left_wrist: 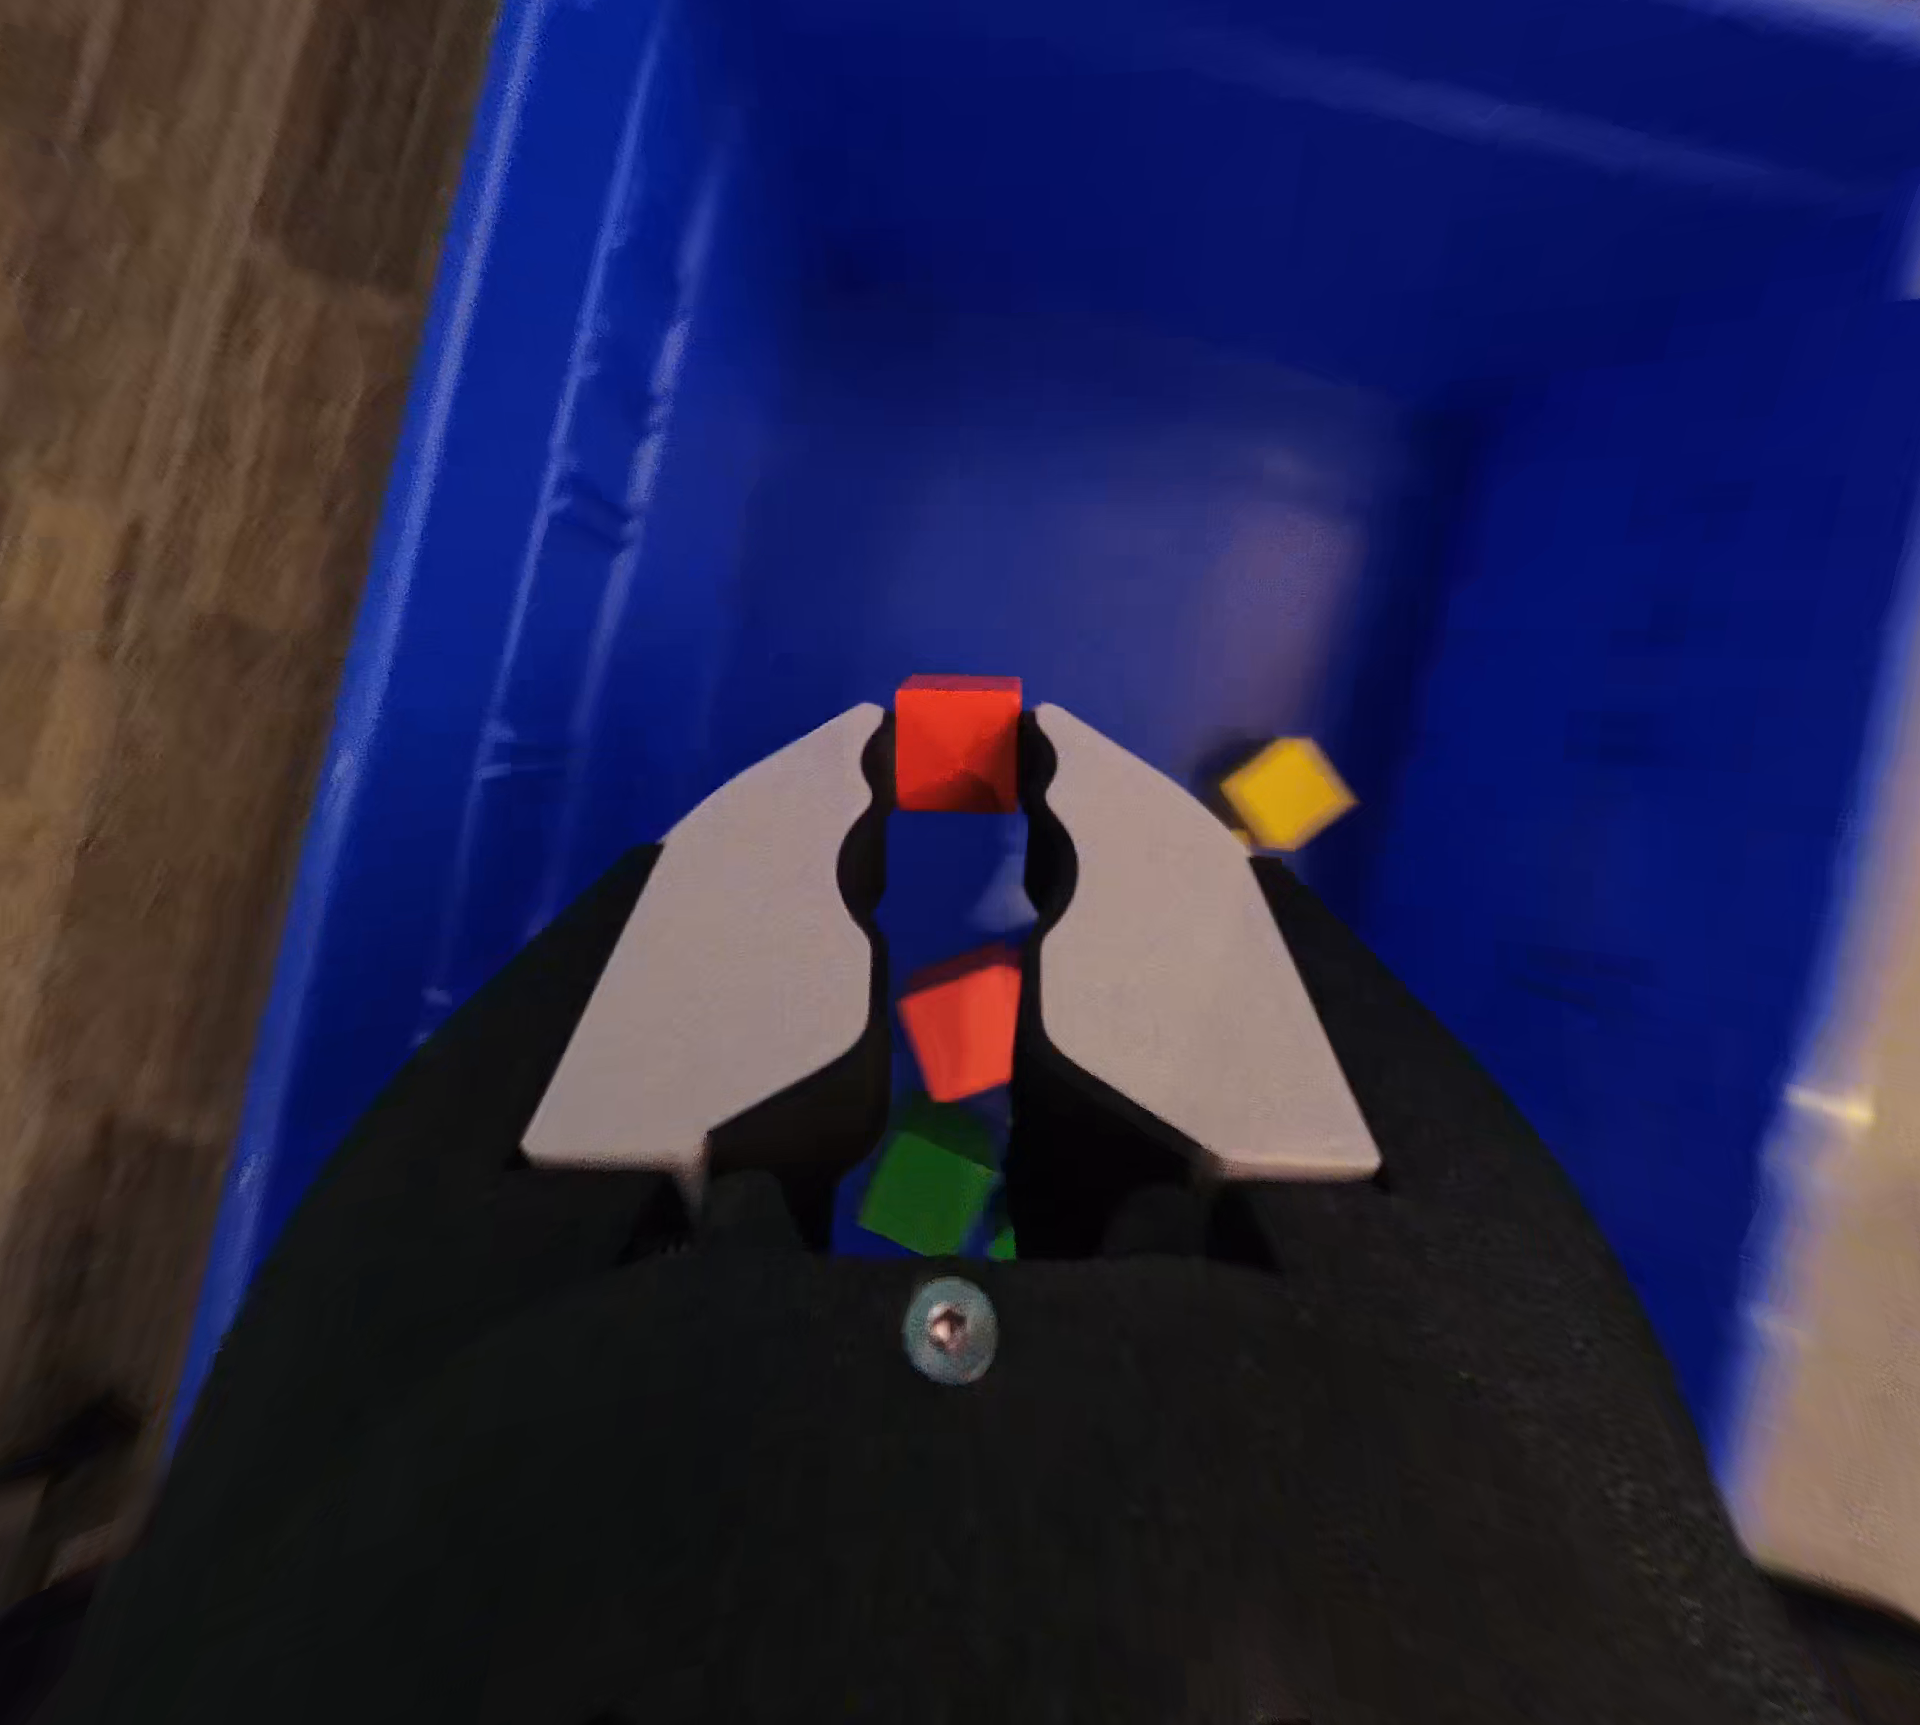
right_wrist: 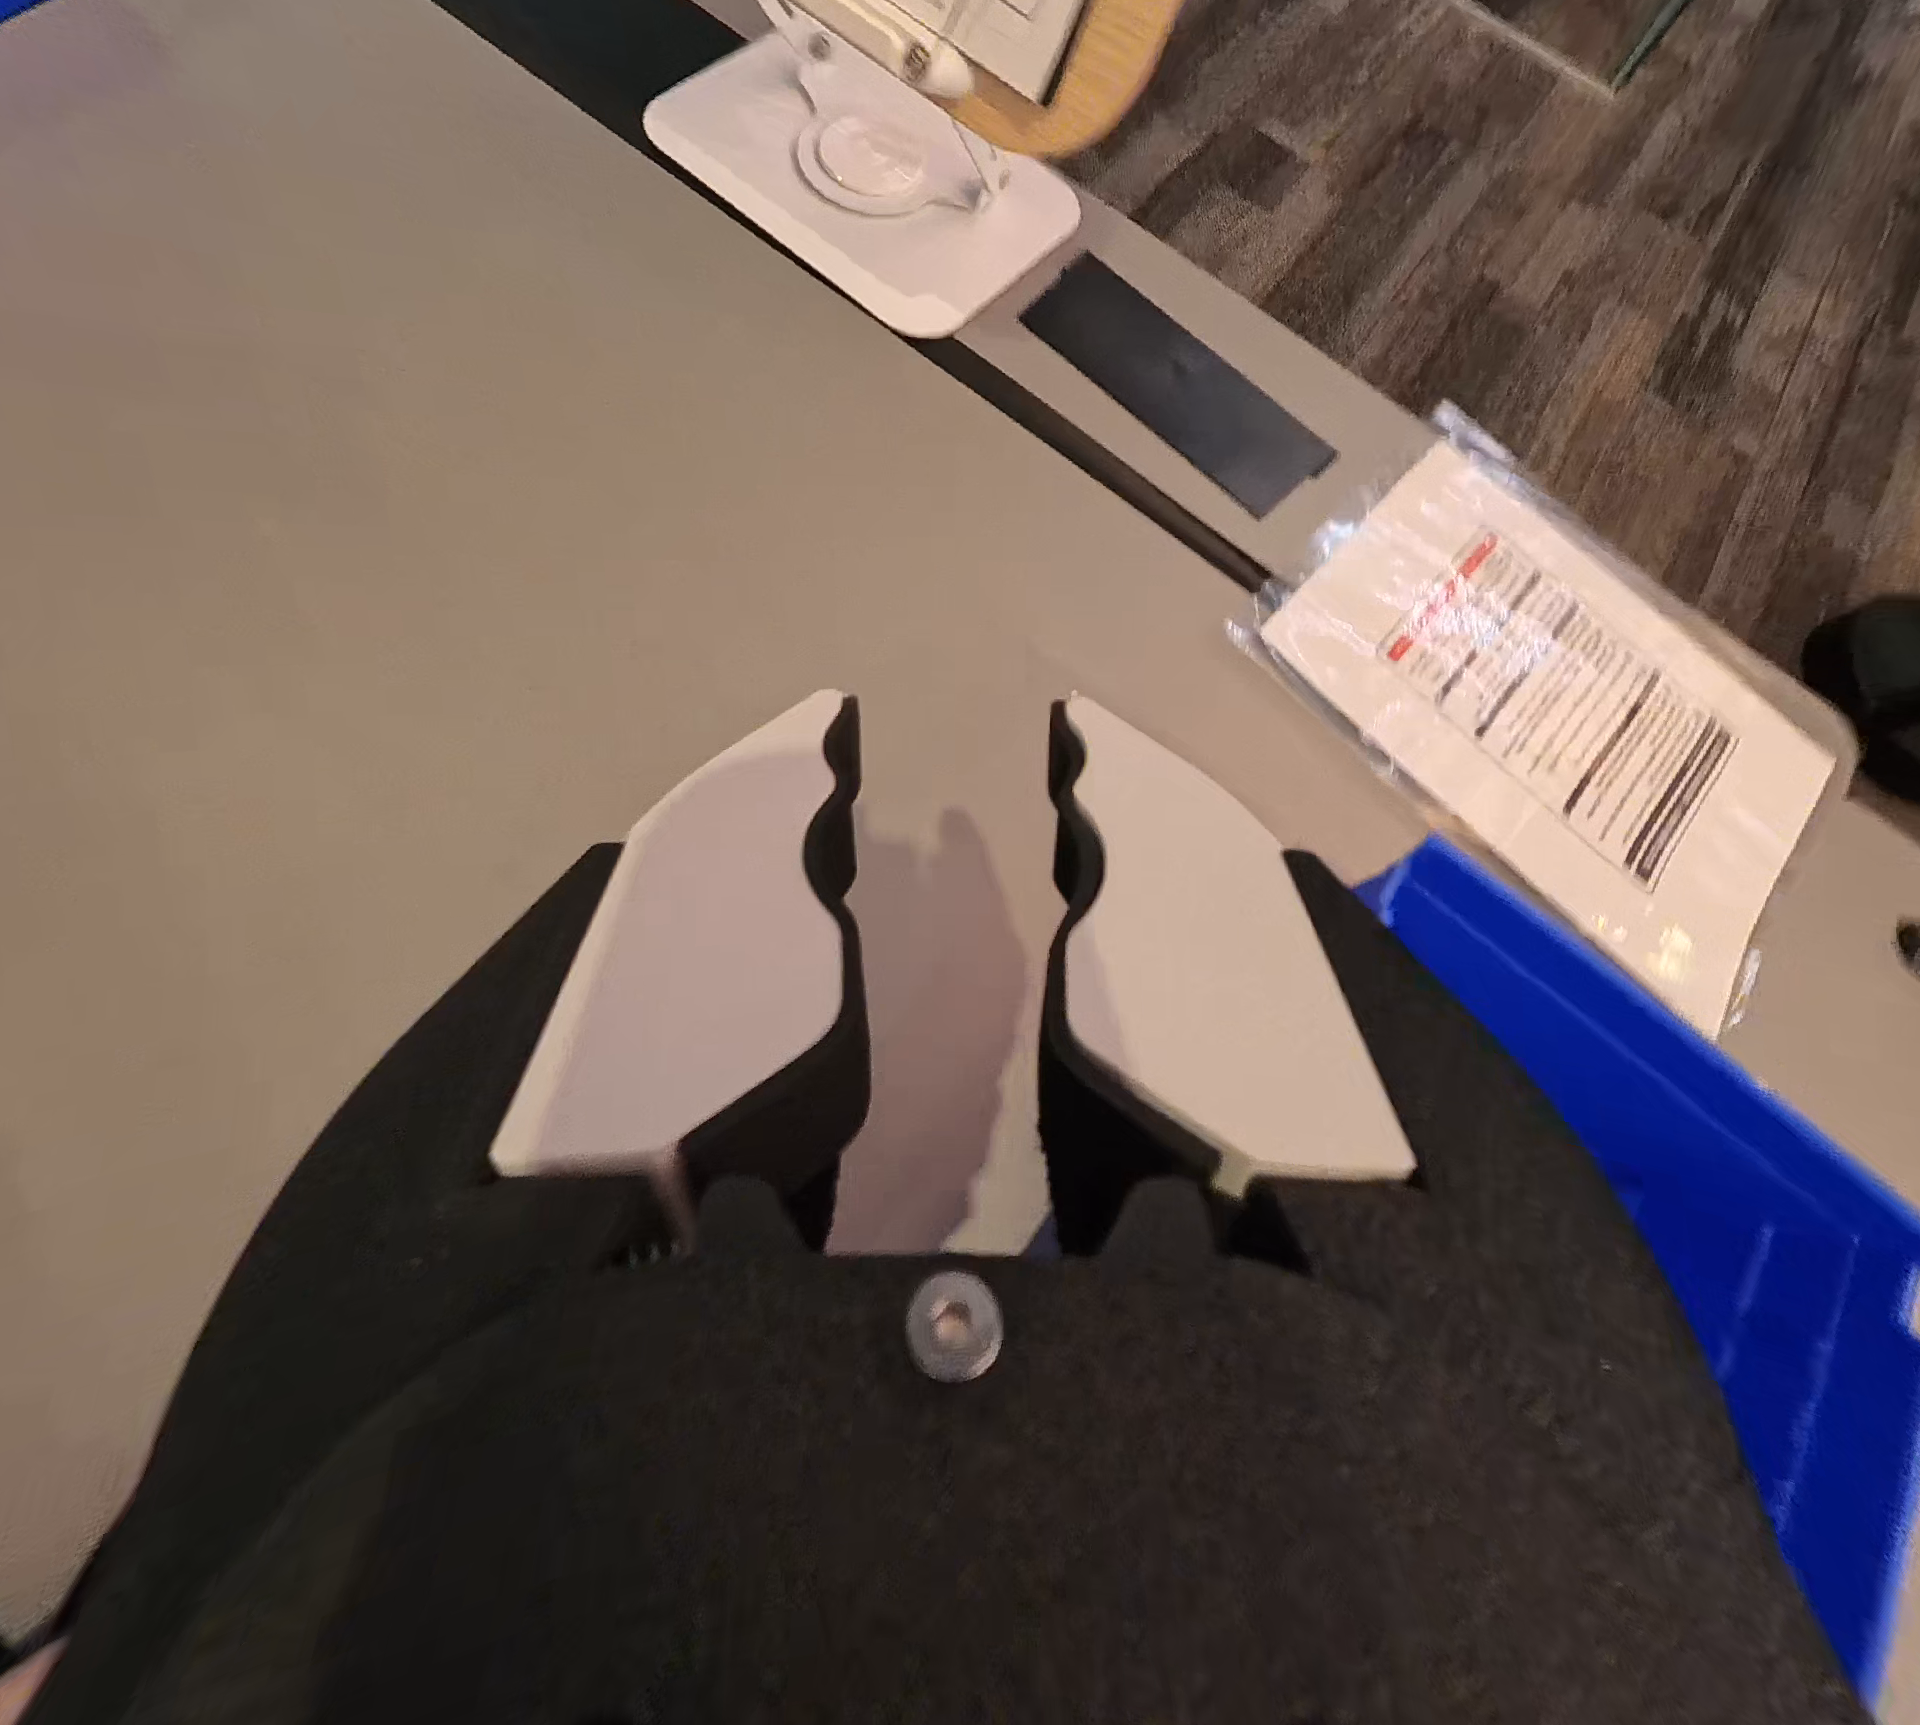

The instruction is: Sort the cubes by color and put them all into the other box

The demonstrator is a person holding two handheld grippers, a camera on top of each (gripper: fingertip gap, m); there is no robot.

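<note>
Left wrist view, nearest first: the left hand-held gripper [left_wrist: 958, 745] is closed on a red cube [left_wrist: 956, 745], pinched between the very tips of its fingers [left_wrist: 790, 854] and held over the inside of a blue box [left_wrist: 1039, 273]. Seen through the gap between the fingers, on the box floor, lie a green cube [left_wrist: 930, 1192] and, just beyond it, a second red cube [left_wrist: 961, 1021]. A yellow cube [left_wrist: 1286, 792] rests farther on, apart from these two and toward the box's right wall. The far half of the floor is bare, and motion blur softens everything but the gripper. Wood-pattern flooring [left_wrist: 187, 428] shows past the box's left wall.

Right wrist view: the right hand-held gripper [right_wrist: 954, 719] is open and holds nothing, poised above the grey tabletop [right_wrist: 416, 480]. Part of a blue box rim [right_wrist: 1662, 1156] crosses the lower right. Toward the tabletop's far edge lie a bagged printed sheet [right_wrist: 1538, 688] and, beyond it, a white stand [right_wrist: 862, 210] carrying a document.

Handling, as a judgement: the cubes look small, rigid and light, with smooth painted faces. Two opposite flat faces offer the soundest hold; a grip across edges or corners would likely let the cube twist out.
</note>
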